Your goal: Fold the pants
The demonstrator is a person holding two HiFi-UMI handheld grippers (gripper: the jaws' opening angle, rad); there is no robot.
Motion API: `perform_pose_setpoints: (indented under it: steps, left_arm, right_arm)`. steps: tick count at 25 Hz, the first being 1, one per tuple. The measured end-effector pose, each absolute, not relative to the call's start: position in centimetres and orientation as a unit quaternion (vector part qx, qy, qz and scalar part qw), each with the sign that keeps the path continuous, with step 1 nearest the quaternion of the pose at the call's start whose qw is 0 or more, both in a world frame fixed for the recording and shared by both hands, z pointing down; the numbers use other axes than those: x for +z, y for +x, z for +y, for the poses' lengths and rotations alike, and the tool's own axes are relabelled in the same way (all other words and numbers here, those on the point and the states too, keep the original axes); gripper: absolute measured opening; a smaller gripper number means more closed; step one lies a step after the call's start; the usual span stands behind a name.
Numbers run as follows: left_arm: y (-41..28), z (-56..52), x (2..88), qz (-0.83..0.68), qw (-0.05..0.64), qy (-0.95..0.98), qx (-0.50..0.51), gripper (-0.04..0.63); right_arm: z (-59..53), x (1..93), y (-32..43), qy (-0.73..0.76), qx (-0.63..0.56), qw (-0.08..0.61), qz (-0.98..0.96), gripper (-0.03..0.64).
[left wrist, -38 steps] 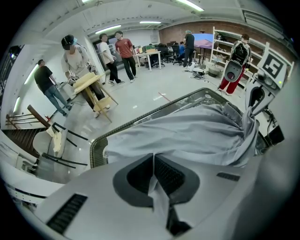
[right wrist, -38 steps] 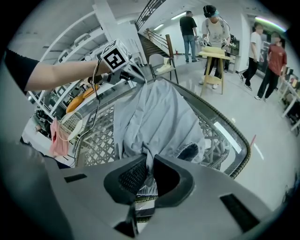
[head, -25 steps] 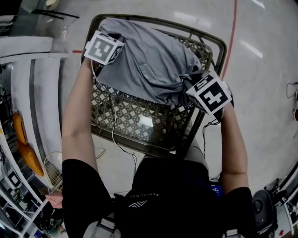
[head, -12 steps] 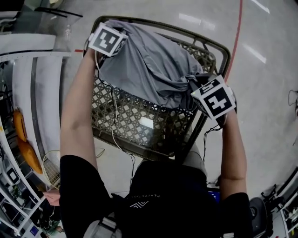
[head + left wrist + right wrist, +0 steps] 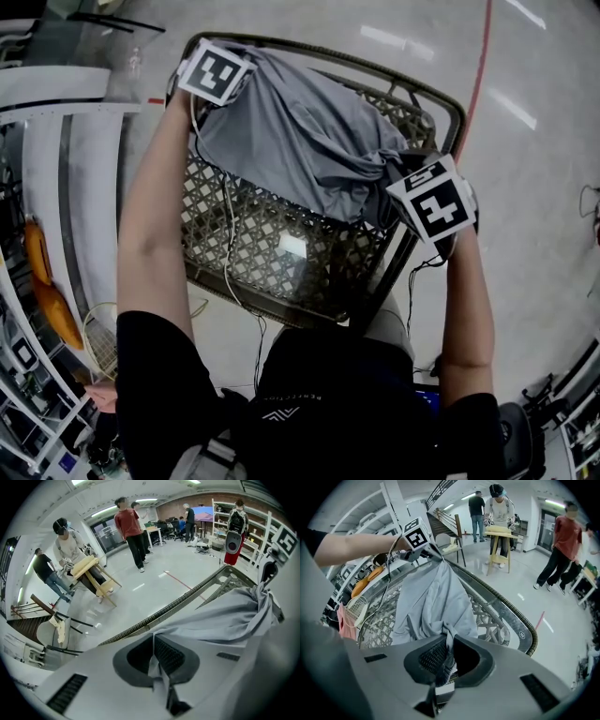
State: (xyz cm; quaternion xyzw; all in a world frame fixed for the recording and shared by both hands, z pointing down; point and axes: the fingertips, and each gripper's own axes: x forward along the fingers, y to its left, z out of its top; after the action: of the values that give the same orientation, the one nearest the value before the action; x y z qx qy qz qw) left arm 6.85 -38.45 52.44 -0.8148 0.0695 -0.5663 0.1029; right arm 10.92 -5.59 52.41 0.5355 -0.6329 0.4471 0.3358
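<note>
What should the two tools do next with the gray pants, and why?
Probably lay the pants flat on the table: the left tool and right tool each pinch an edge, and they sag bunched between.

Across my feeds: bright overhead light, streaky glare on the floor (image 5: 544, 187), fisheye warp, dark corners.

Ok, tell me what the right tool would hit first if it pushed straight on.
The grey pants it pinches bunch just ahead of the right tool; past them, probably the woven table.
</note>
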Motion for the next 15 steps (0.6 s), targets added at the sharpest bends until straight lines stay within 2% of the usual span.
perform_pose_setpoints:
  steps: [15]
  left_arm:
    - [7.2, -38.3, 53.9, 0.067, 0.122, -0.823, -0.551, 0.014]
  right_arm:
    - [-6.4, 53.8, 11.0, 0.525, 0.456, 0.338, -0.635, 0.049]
